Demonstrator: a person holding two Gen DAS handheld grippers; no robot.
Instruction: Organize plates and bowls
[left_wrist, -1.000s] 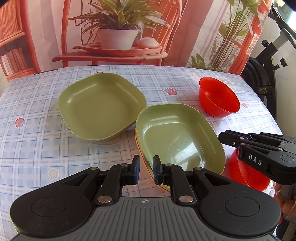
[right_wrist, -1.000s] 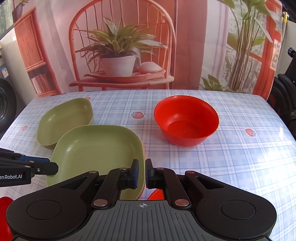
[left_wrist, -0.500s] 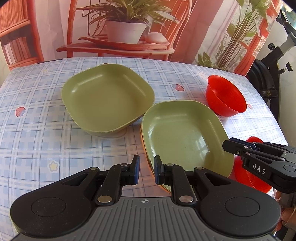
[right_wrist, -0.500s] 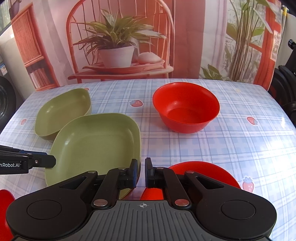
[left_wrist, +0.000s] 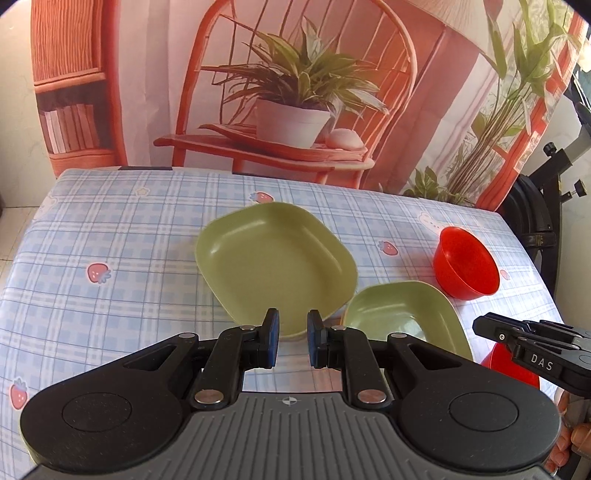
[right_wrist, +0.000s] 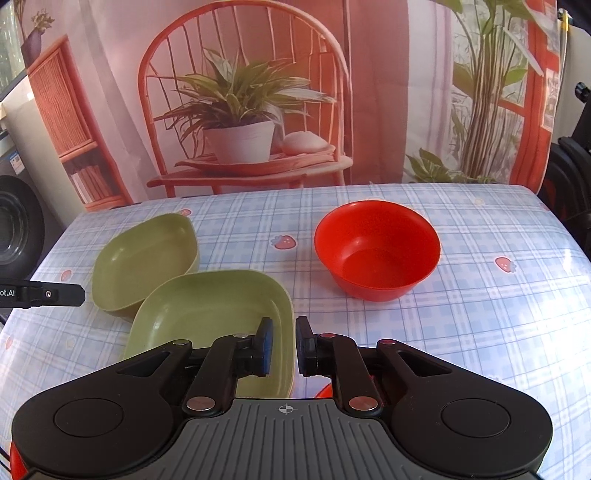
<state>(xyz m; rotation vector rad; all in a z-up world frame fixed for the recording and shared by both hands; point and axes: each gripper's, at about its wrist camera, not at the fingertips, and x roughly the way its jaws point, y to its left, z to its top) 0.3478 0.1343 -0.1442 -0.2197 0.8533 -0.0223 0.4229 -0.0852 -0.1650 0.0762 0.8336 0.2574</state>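
Observation:
Two green square plates lie side by side on the checked tablecloth, the far one (left_wrist: 277, 266) (right_wrist: 144, 258) and the near one (left_wrist: 402, 317) (right_wrist: 210, 306). A red bowl (left_wrist: 465, 267) (right_wrist: 376, 251) stands upright to their right. My left gripper (left_wrist: 291, 339) hovers over the cloth in front of the far plate, shut to a narrow gap with nothing in it. My right gripper (right_wrist: 283, 345) is by the near plate's right rim, its jaws opening and empty. A red plate (left_wrist: 506, 365) (right_wrist: 323, 390) lies under it, mostly hidden.
The table's right edge (left_wrist: 535, 258) runs close behind the red bowl, with black exercise equipment (left_wrist: 535, 206) beyond it. A printed backdrop hangs behind the table. Bare tablecloth (left_wrist: 110, 258) spreads to the left of the plates. A hand (left_wrist: 569, 439) holds the right gripper.
My left gripper has drawn back and up, so the plates look smaller and farther off. The right gripper's jaws have parted a little, and the red plate has slipped mostly out of sight beneath it.

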